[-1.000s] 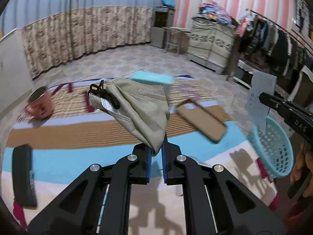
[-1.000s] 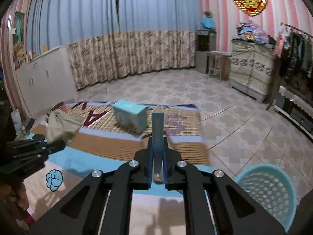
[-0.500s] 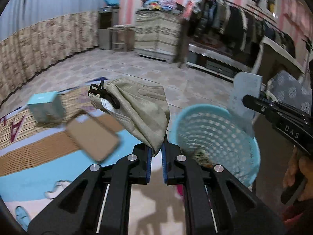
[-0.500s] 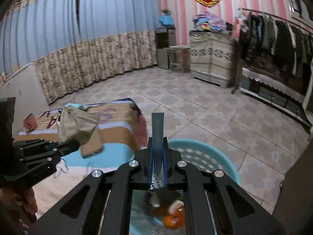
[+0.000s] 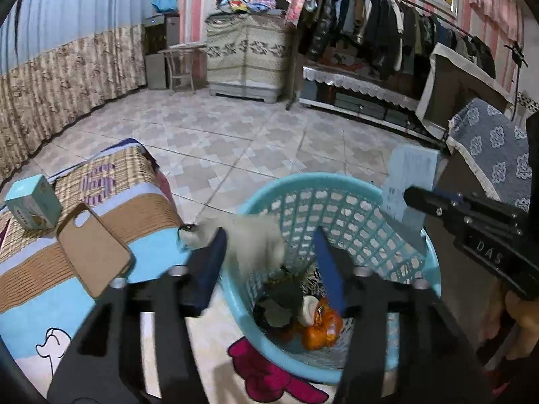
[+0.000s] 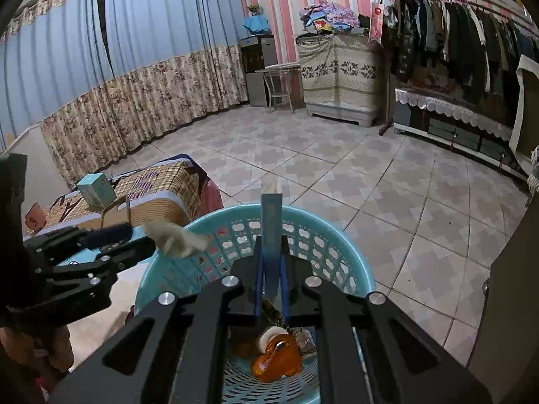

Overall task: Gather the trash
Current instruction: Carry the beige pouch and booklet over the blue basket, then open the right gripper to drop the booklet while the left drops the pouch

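So the left gripper [image 5: 269,245] sits bottom centre of the left wrist view with its jaws opening, and the beige face mask [image 5: 249,239] is a blurry blob between them, no longer pinched, right over the near rim of the teal basket [image 5: 337,185]. In the right wrist view the same mask [image 6: 175,237] shows at centre left, hanging just off the fingertips and right at the basket's left edge [image 6: 161,262].

The right gripper [image 6: 271,262] is clamped tight on a thin light-blue card [image 6: 271,212], which stands upright over the middle of the basket. In the left wrist view that card [image 5: 409,181] pokes up at the right edge of the frame, above the far rim.

The basket already has stuff at the bottom: orange wrappers [image 5: 316,330] and some dark leafy scraps [image 5: 279,299].

What could go wrong: the mask looks like it's right above the rim rather than well inside, so it could easily drape over the edge or slide down the outside onto the blanket [image 5: 40,289] in the lower left. Its black ear loop [image 5: 185,229] sits right by the left finger and might snag there. The card is light and flat, so once released it may flutter sideways and miss. The phone case [image 5: 91,256] and teal box [image 5: 32,202] on the blanket seem safely out of the way.
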Demonstrator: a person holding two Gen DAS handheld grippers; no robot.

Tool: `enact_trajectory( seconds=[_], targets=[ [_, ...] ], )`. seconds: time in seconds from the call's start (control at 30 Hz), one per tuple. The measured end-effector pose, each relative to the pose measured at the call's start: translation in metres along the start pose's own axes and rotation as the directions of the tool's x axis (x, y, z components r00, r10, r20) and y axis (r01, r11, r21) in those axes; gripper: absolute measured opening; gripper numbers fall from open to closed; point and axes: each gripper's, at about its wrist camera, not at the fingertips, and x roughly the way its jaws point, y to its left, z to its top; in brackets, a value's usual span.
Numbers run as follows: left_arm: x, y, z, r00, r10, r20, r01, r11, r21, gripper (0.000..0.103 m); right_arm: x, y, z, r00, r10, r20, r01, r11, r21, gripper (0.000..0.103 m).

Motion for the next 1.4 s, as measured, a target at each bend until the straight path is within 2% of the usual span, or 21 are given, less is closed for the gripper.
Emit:
enact_trajectory(
  seconds=[0.17, 0.27, 0.57, 0.7, 0.8, 0.87, 0.93, 1.03, 1.1, 1.17, 1.23, 1.27, 1.3, 1.4],
  targets=[
    [-0.014, 0.008, 0.005, 0.998, 0.053, 0.043, -0.052, 0.998, -0.022, 0.080, 0.006, 0.006, -0.006, 1.000, 0.022, -0.006, -0.022, 1.000, 0.002, 0.009],
    [-0.027, 0.023, 0.010, 0.995, 0.075, 0.073, -0.071, 0.996, -0.052, 0.087, 0.009, 0.011, -0.009, 0.999, 0.029, -0.014, -0.029, 1.000, -0.004, 0.009],
    [-0.049, 0.064, 0.010, 0.985, 0.140, 0.103, -0.130, 0.986, -0.103, 0.091, 0.024, 0.019, -0.019, 0.998, 0.048, -0.042, -0.049, 0.999, -0.002, 0.009],
    [-0.036, 0.078, 0.003, 0.988, 0.143, 0.054, -0.136, 0.983, -0.125, 0.091, 0.030, 0.024, -0.023, 0.997, 0.050, -0.053, -0.050, 0.999, 0.002, 0.009],
    [-0.023, 0.072, -0.005, 0.993, 0.116, 0.021, -0.113, 0.988, -0.109, 0.091, 0.034, 0.026, -0.027, 0.997, 0.038, -0.065, -0.038, 0.999, -0.005, 0.011],
    [-0.012, 0.061, -0.012, 0.995, 0.104, -0.002, -0.104, 0.991, -0.078, 0.091, 0.037, 0.026, -0.029, 0.997, 0.021, -0.077, -0.023, 1.000, -0.015, 0.017],
    [-0.002, 0.055, -0.016, 0.995, 0.093, -0.022, -0.095, 0.993, -0.065, 0.090, 0.037, 0.025, -0.028, 0.997, 0.010, -0.078, -0.011, 1.000, -0.021, 0.052],
    [0.017, 0.049, -0.023, 0.996, 0.060, -0.068, -0.064, 0.996, -0.060, 0.077, 0.033, 0.022, -0.029, 0.997, -0.031, -0.076, 0.028, 0.998, -0.051, 0.055],
    [0.027, 0.046, -0.027, 0.994, 0.045, -0.097, -0.050, 0.997, -0.052, 0.058, 0.030, 0.020, -0.029, 0.996, -0.061, -0.070, 0.056, 0.996, -0.071, 0.059],
    [0.034, 0.043, -0.030, 0.993, 0.020, -0.119, -0.026, 0.998, -0.050, 0.045, 0.027, 0.018, -0.028, 0.995, -0.085, -0.061, 0.079, 0.993, -0.086, 0.063],
    [0.034, 0.041, -0.031, 0.993, 0.011, -0.115, -0.016, 0.999, -0.045, 0.037, 0.024, 0.015, -0.028, 0.993, -0.104, -0.050, 0.099, 0.990, -0.101, 0.066],
    [0.032, 0.039, -0.031, 0.994, 0.009, -0.111, -0.013, 0.999, -0.035, 0.029, 0.023, 0.015, -0.028, 0.993, -0.109, -0.047, 0.103, 0.989, -0.105, 0.066],
    [0.030, 0.037, -0.030, 0.994, 0.009, -0.111, -0.013, 1.000, -0.028, 0.024, 0.021, 0.016, -0.027, 0.992, -0.115, -0.043, 0.109, 0.988, -0.110, 0.066],
    [0.019, 0.031, -0.026, 0.996, 0.016, -0.091, -0.016, 1.000, -0.004, 0.020, 0.017, 0.017, -0.027, 0.992, -0.122, -0.033, 0.118, 0.987, -0.112, 0.067]
  ],
)
